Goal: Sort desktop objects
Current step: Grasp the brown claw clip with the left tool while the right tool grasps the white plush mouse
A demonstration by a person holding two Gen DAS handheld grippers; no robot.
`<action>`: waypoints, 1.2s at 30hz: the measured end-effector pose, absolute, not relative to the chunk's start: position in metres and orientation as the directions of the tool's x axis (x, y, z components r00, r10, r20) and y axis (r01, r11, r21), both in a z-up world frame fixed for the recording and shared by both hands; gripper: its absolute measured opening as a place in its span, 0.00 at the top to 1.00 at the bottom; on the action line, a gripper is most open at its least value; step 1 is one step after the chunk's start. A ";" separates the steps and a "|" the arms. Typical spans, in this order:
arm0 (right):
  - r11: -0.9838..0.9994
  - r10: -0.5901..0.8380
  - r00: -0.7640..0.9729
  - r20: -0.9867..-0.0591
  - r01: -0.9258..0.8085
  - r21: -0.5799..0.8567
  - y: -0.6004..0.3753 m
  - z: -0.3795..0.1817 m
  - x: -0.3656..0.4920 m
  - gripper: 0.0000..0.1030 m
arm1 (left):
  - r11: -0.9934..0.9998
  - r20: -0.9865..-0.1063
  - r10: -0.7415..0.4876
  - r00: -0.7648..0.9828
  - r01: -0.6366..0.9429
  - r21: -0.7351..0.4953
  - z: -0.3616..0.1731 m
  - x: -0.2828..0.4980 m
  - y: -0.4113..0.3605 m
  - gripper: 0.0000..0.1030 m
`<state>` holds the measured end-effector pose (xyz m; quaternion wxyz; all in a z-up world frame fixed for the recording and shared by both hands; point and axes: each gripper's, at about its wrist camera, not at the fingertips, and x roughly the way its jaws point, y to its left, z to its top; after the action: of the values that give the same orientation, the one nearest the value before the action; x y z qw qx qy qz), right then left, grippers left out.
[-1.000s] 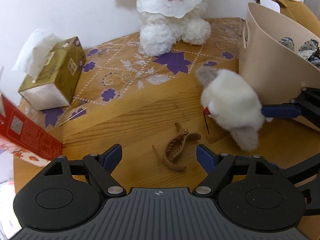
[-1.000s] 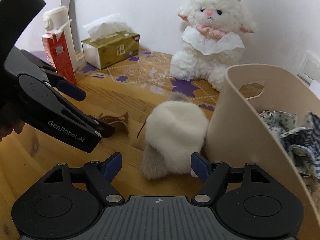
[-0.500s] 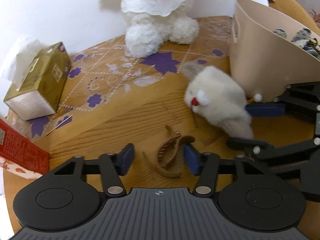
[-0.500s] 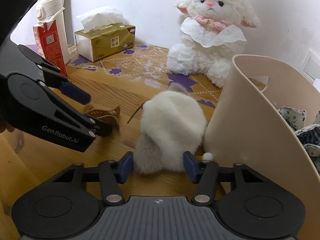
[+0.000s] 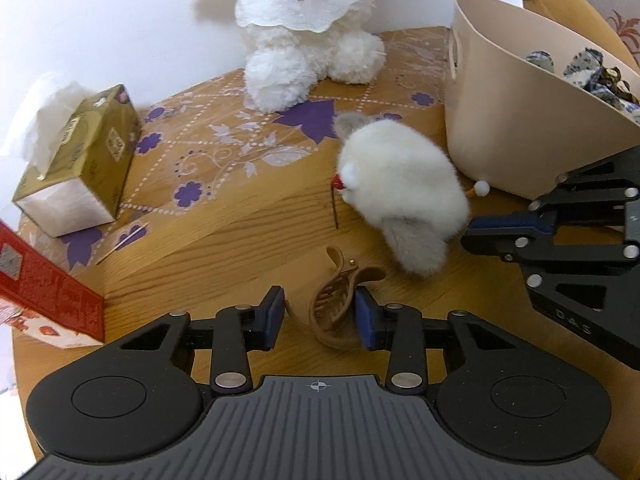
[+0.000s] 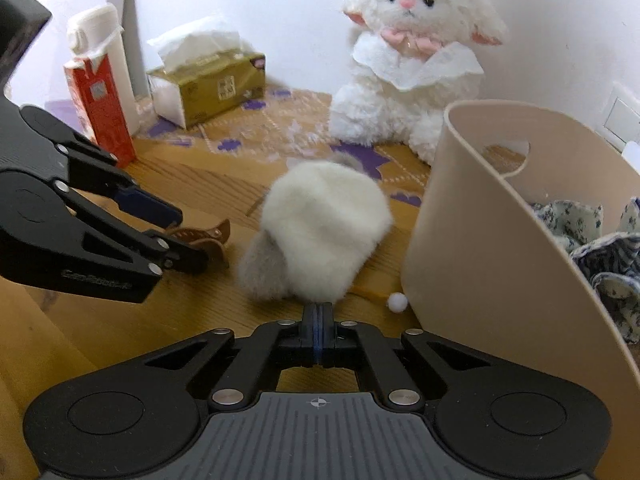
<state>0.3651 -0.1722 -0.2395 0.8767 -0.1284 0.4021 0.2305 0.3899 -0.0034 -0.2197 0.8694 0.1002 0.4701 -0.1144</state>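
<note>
Down on the wooden table (image 5: 224, 240) a brown hair clip (image 5: 340, 304) lies between the two blue pads of the left gripper (image 5: 320, 316). Its jaws have just been closing in on the clip; the right pad touches the clip's side, and the left pad stands a little apart from it, so the clip is not squeezed yet. Just beyond the clip lies a small fluffy white toy (image 5: 400, 196) with grey bits, close beside a tan basket (image 5: 512, 136). The right gripper (image 6: 317, 320) sits at the near end of that toy with its jaws pressed tight together; they have just been closing, and a bit of the fur at the toy's edge seems to be pinched between them, though the pads hide it. A little white ball (image 6: 397, 303) rests on the table by the foot of the basket. Inside the basket is some blue and white cloth (image 6: 592, 248). At the back a big white lamb toy (image 6: 412, 68) sits against the wall. To the left stand a gold tissue box (image 6: 216, 84), a red carton (image 6: 100, 112) and a white bottle (image 6: 108, 48)
</note>
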 end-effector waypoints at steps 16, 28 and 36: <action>0.847 0.266 0.647 -0.715 -0.511 -0.147 -0.131 -0.250 0.381 0.26 | 0.980 -0.846 -0.051 0.531 0.188 0.058 -0.217 0.386 0.025 0.63; 0.874 0.231 0.644 -0.730 -0.467 -0.136 -0.129 -0.253 0.399 0.88 | 0.987 -0.845 -0.046 0.532 0.153 0.043 -0.216 0.378 0.038 0.63; 0.870 0.282 0.655 -0.701 -0.483 -0.101 -0.140 -0.230 0.389 0.90 | 0.990 -0.827 -0.044 0.560 0.135 0.038 -0.203 0.374 0.036 0.63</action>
<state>0.3886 -0.1400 -0.2298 0.8987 -0.1406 0.3568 0.2129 0.3739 0.0357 -0.2030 0.8818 0.0488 0.4664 -0.0510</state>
